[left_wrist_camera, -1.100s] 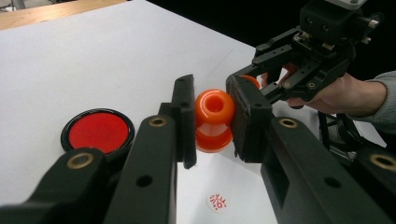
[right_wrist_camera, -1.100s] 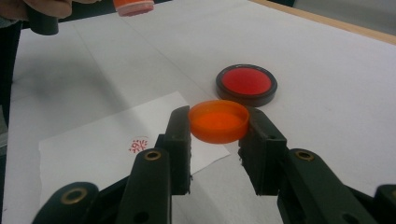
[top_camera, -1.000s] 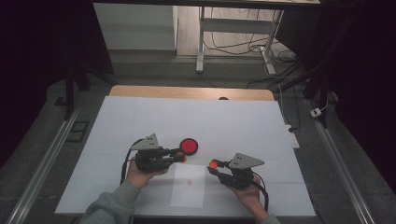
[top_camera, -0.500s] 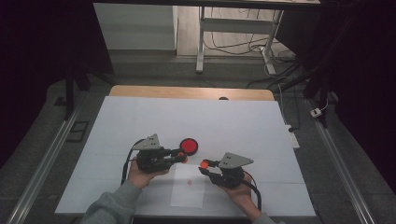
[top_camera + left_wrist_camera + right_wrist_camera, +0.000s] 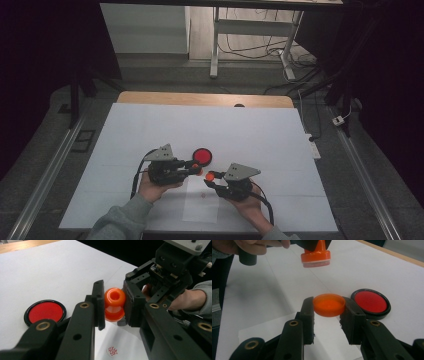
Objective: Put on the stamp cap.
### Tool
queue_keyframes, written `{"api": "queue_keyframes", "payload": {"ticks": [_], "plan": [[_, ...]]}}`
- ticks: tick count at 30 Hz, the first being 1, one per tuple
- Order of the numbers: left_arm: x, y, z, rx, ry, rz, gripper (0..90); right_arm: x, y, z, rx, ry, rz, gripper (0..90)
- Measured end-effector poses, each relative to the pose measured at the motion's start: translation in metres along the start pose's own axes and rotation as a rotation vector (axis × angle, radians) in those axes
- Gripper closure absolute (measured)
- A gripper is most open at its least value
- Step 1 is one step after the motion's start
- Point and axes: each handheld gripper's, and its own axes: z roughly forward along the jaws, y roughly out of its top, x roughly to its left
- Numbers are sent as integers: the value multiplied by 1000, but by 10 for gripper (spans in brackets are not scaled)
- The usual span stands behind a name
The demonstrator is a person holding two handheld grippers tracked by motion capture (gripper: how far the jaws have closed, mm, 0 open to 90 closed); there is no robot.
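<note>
A: Left gripper view: the left gripper [image 5: 113, 306] pinches the orange plastic stamp [image 5: 114, 304] by its waisted handle, above the white surface [image 5: 50, 272].

B: And the right gripper [image 5: 329, 308]?

A: It clamps the shallow orange plastic cap [image 5: 329, 305], just right of the stamp. The round red ink pad [image 5: 202, 156] lies just beyond both, the white paper sheet [image 5: 200, 207] near the person.
</note>
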Motion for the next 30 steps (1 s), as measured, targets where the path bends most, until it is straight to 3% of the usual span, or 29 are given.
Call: {"api": "queue_keyframes", "payload": {"ticks": [30], "plan": [[-4, -4, 9, 26, -28, 0, 722, 8, 10, 12, -26, 30, -4, 645]]}}
